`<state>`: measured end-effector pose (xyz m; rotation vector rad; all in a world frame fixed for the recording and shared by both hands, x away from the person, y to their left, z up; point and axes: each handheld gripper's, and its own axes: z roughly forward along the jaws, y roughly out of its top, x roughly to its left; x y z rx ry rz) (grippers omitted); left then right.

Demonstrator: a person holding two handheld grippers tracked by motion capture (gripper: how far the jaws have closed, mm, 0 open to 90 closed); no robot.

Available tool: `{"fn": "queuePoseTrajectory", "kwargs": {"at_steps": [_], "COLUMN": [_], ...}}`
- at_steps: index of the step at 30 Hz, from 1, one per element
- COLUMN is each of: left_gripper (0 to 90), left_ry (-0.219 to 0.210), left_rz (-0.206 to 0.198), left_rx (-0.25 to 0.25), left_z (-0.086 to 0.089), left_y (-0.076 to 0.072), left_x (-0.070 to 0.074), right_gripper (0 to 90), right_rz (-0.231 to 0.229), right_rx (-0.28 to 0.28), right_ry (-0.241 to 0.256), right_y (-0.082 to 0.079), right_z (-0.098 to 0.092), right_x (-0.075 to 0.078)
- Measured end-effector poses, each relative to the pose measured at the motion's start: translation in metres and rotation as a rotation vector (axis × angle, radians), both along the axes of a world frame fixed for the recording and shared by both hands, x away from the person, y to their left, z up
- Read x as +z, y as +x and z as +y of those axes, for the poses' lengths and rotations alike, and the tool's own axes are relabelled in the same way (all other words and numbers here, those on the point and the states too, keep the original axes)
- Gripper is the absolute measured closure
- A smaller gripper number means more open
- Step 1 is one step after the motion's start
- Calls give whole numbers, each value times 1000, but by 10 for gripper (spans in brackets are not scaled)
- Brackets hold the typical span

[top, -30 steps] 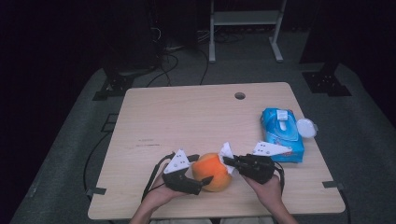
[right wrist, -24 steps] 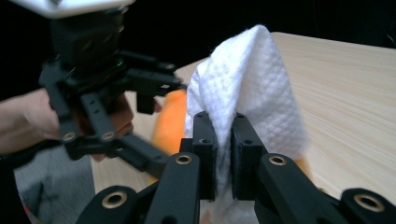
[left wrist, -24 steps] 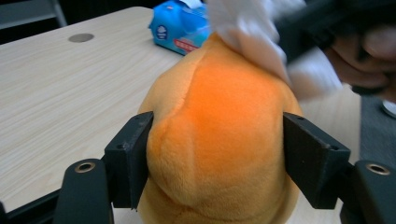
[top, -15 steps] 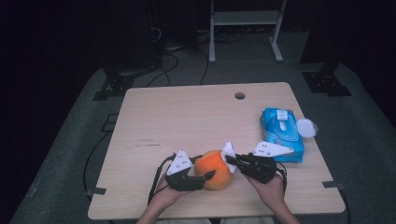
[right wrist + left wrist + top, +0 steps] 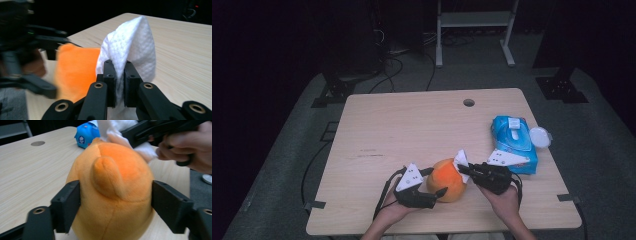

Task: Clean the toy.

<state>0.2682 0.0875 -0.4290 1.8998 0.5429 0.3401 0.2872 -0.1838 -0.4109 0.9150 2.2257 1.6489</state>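
Near the front edge of the table (image 5: 377, 130), the left gripper (image 5: 432, 195) has its jaws pressed against both flanks of the orange plush (image 5: 446, 180), clamping it. From the left gripper view the plush (image 5: 112, 190) is round and fuzzy, with a small stubby nub sticking up on top and a seam running down its lower body; it sits on the wood, bulging between the two black jaws.

Touching its far upper side is a white wipe (image 5: 460, 159), quilted in texture and folded into a peak. The right gripper (image 5: 462, 169) has that wipe pinched tight between its closed jaws, and the right gripper view shows the wipe (image 5: 130, 47) standing up out of them with the plush (image 5: 75, 72) just behind.

Further right, a blue wipe pack (image 5: 513, 142) lies near the right edge, a round white lid (image 5: 539, 136) beside it. Left and centre of the tabletop lie bare, up to the hole (image 5: 469, 102) by the far edge.
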Motion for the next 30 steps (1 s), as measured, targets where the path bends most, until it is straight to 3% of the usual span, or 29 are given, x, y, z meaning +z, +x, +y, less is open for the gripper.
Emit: {"fn": "queuePoseTrajectory", "kwargs": {"at_steps": [5, 7, 9, 12, 13, 16, 19, 20, 22, 25, 27, 30], "left_gripper": [342, 338, 300, 197, 178, 161, 325, 379, 409, 416, 414, 413], "left_ry": [-21, -29, -46, -41, -42, -39, -24, -22, -19, 12, 40, 14], "left_rz": [17, 20, 23, 32, 34, 55, 14, -5, -41, -111, -98, -73], "left_rx": [39, 21, 5, 5, 12, -3, 5, 6, 13, 37, 47, 55], "left_z": [5, 7, 7, 6, 4, 0, 2, 2, 4, 6, 4, 6], "left_y": [2, 2, 3, 6, 7, 11, 7, 5, 1, -3, -2, 0], "left_x": [0, 0, 0, -2, -3, -10, -10, -8, -3, 4, 1, -2], "right_gripper": [819, 819, 819, 820, 820, 820, 821, 821, 820, 820, 820, 819], "right_rz": [-50, -60, -38, 0, 16, 12, -29, -30, -15, 13, 47, 48], "right_rx": [106, 90, 55, 7, 13, 47, 62, 69, 62, 16, 25, 34], "right_ry": [-8, -27, -23, -1, 20, 14, -50, -45, -17, -22, -18, -29], "right_y": [-12, -10, -5, 2, 4, 0, -8, -7, -3, 4, 5, 3], "right_z": [17, 16, 8, -4, -7, 1, 16, 15, 9, 1, 3, 11], "right_x": [9, 11, 7, -1, -3, 1, 8, 10, 10, 7, 0, -2]}}
